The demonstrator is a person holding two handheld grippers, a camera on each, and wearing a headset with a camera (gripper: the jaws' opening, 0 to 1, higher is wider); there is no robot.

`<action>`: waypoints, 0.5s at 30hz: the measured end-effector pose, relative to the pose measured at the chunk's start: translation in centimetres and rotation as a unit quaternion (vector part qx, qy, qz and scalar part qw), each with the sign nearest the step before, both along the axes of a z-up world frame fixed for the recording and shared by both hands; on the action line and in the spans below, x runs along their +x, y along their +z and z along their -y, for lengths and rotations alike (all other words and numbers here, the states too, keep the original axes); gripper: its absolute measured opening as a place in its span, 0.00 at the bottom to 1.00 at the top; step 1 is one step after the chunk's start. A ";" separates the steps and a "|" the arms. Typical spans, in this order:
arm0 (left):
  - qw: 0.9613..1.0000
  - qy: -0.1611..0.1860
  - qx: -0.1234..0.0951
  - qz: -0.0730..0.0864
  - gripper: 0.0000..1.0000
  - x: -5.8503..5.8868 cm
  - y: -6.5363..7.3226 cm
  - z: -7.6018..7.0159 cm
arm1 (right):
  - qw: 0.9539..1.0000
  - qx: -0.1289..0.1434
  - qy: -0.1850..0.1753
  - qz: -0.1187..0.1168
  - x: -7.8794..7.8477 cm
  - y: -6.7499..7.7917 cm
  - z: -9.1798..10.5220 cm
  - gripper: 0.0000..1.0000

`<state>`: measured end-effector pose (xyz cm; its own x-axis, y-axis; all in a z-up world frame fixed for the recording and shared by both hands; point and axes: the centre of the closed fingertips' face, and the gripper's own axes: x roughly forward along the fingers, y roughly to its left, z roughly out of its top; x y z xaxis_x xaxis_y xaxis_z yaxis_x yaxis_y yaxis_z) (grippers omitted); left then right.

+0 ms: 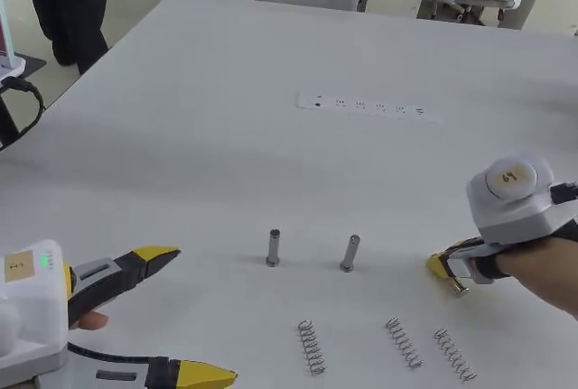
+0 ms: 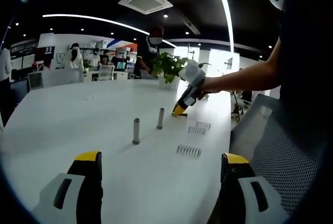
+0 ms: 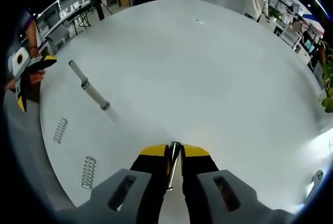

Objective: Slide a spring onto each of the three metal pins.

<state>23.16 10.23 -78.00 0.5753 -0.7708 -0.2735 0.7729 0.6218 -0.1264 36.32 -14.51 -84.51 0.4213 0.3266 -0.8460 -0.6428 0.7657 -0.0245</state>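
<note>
Now, the white table [image 1: 226, 91] takes up most of your head view, and everything you are working with rests on it or hangs over it. A white power strip [image 1: 361, 106] lies flat on its far middle, well apart from the work.

Your left gripper [image 1: 203, 314] sits low at the near left, over the table's edge. Its yellow-tipped jaws are spread wide and hold nothing, and its own view looks between them toward the pins.

Your right gripper [image 1: 442, 267] is at the right side of the table, with its tips pointing left and down toward the surface. Its jaws are pinched narrow on the third pin [image 3: 171, 167], which lies along the slot between them. A short end of the pin shows under the yellow tips in the head view. Whether that end touches the table cannot be told.

In front of you, between the two grippers, the left pin [image 1: 273, 248] and the right pin [image 1: 349, 253] stand upright on the table. They are side by side but apart, and both are bare.

Nearer to you than the pins, three springs lie flat in a row, none touching another. The left spring [image 1: 311, 347] lies below the gap between the two standing pins. The middle spring [image 1: 404, 342] is to its right. The right spring [image 1: 454, 354] lies near your right gripper, just below it in the head view.
</note>
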 end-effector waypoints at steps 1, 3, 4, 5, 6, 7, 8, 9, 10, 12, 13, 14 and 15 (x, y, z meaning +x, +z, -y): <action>1.000 0.000 0.000 0.000 0.92 0.0 0.0 0.0 | 1.000 0.000 0.000 0.000 0.0 0.0 0.0 0.07; 1.000 0.000 0.001 0.000 0.92 0.0 0.0 -0.1 | 1.000 -0.001 -0.001 -0.002 0.0 0.0 -0.1 0.07; 1.000 0.001 0.000 -0.001 0.92 0.0 0.0 -0.1 | 1.000 -0.003 -0.001 -0.003 0.0 0.0 -0.1 0.07; 1.000 0.001 0.000 -0.001 0.92 0.0 0.0 -0.1 | 1.000 -0.003 -0.001 -0.004 0.0 0.0 -0.1 0.07; 1.000 0.001 0.000 0.000 0.92 0.0 0.0 -0.1 | 1.000 -0.004 -0.001 -0.005 0.0 0.1 -0.1 0.07; 1.000 0.001 0.000 -0.001 0.92 0.0 0.0 -0.1 | 1.000 -0.004 -0.003 -0.006 0.1 0.1 -0.1 0.07; 1.000 0.001 0.001 -0.001 0.92 0.0 0.0 -0.1 | 1.000 -0.005 -0.004 -0.007 0.1 0.1 0.0 0.07; 1.000 0.001 0.001 -0.001 0.92 0.0 0.0 -0.1 | 1.000 -0.005 -0.006 -0.008 0.1 0.0 0.0 0.07; 1.000 0.001 0.000 -0.001 0.92 0.0 0.1 0.0 | 1.000 -0.005 -0.007 -0.009 0.1 0.0 0.0 0.07; 1.000 0.001 0.000 -0.001 0.92 0.0 0.1 0.0 | 1.000 -0.006 -0.010 -0.010 0.2 0.0 0.1 0.06; 1.000 0.001 -0.001 -0.001 0.92 0.0 0.1 0.0 | 1.000 -0.007 -0.011 -0.010 0.3 0.0 0.1 0.06; 1.000 0.001 -0.002 -0.001 0.92 0.0 0.1 0.1 | 1.000 -0.007 -0.012 -0.011 0.3 0.0 0.1 0.06; 1.000 0.001 -0.002 -0.001 0.92 0.0 0.1 0.1 | 1.000 -0.008 -0.013 -0.012 0.3 0.0 0.2 0.06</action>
<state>23.11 10.16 -77.93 0.5763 -0.7706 -0.2721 0.7713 0.6229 -0.1306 36.63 -14.67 -84.53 0.4096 0.3023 -0.8607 -0.6226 0.7822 -0.0216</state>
